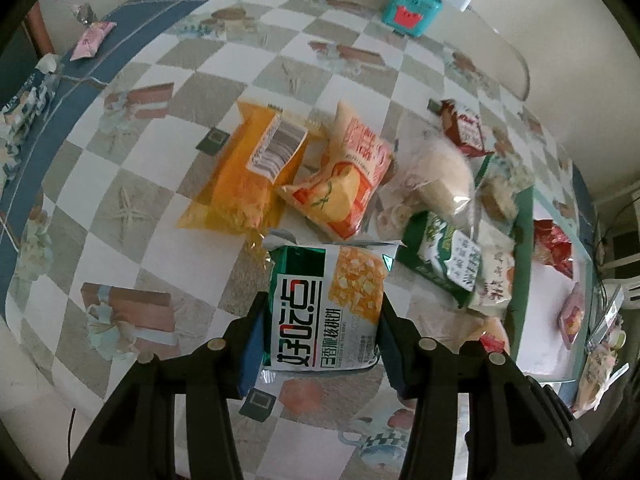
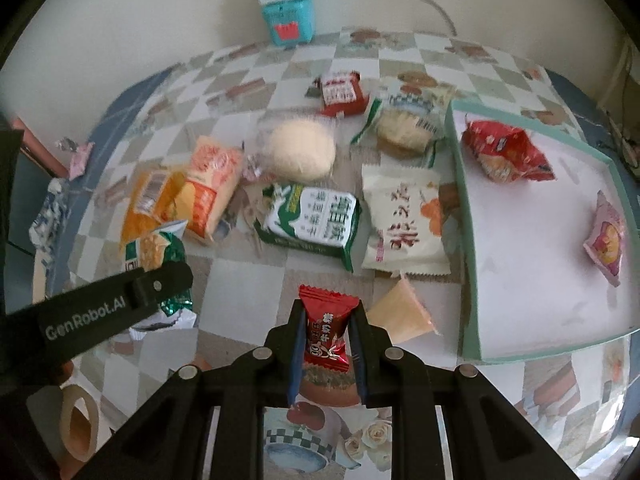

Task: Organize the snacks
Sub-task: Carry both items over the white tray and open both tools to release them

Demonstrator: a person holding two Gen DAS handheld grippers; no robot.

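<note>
Pinching light, crinkly, slippery wrappers above the worktop (image 2: 248, 280), we hold the green walnut-cake packet (image 1: 326, 304) across its middle in our left tongs (image 1: 320, 344) and the red milk candy (image 2: 326, 330) across its belly in our right tongs (image 2: 326, 340).

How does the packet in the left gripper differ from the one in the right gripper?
The green-and-white snack packet in the left gripper is broad and flat; the red candy in the right gripper is small, with twisted ends. The packet fills a wide jaw gap; the candy, a narrow one. Both are clamped.
</note>
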